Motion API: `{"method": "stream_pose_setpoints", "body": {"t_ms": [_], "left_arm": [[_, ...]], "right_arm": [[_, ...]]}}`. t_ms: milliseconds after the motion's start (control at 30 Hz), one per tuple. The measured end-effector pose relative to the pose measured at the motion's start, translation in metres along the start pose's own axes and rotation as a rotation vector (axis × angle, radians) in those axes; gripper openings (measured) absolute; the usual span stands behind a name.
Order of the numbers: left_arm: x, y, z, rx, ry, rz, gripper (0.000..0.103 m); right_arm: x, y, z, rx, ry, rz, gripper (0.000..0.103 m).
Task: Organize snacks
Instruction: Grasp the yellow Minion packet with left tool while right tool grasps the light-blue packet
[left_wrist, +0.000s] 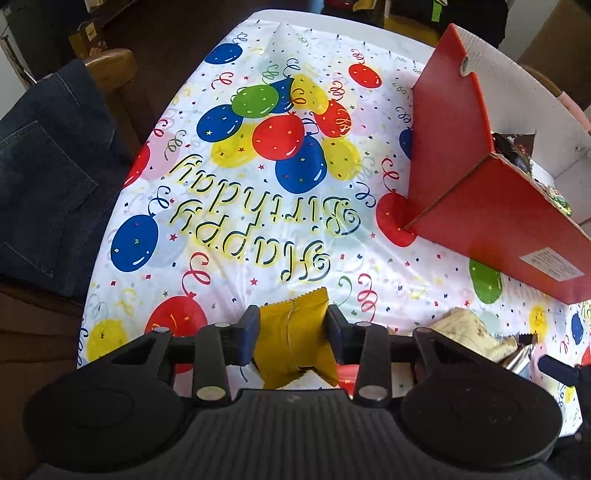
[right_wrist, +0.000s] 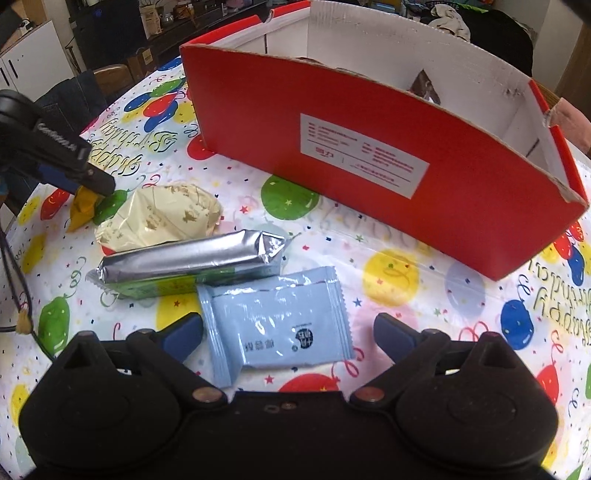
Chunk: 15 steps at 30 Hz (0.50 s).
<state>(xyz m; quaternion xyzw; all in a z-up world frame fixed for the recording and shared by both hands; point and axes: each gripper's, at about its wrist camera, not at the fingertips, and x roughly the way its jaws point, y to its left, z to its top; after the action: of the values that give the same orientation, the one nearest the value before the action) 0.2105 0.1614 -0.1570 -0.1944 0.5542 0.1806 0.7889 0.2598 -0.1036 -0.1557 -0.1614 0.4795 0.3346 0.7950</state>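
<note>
Between your left gripper's (left_wrist: 291, 334) pads sits the yellow packet (left_wrist: 293, 339), pinched; carry it ahead-right into the red box (left_wrist: 454, 147). Your right gripper (right_wrist: 288, 332) is spread over the blue packet (right_wrist: 280, 325): close next.

Yellow packet (left_wrist: 295, 332) pinched upright; pale-blue packet (right_wrist: 277, 325) flat (near red box (right_wrist: 369, 155))
</note>
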Motion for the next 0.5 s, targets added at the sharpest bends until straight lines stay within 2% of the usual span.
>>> {"method": "stream_pose_setpoints", "body": {"t_ms": [100,367,500], "left_arm": [[-0.0007,0.0012,-0.0021,0.005,-0.001,-0.004,0.037],[-0.0013,0.0024,-0.0035,0.010,0.003,-0.010,0.037],[-0.0014,0.0031,-0.0035,0.012,0.008,-0.016,0.037]], "right_arm": [[0.0036,0.0009,0.0005,-0.001,0.005,0.009,0.088],[-0.0008,0.0032,-0.0055,-0.030,-0.013,0.000,0.078],[-0.0057,0.0036,-0.0091,-0.047,-0.019,0.001,0.068]]}}
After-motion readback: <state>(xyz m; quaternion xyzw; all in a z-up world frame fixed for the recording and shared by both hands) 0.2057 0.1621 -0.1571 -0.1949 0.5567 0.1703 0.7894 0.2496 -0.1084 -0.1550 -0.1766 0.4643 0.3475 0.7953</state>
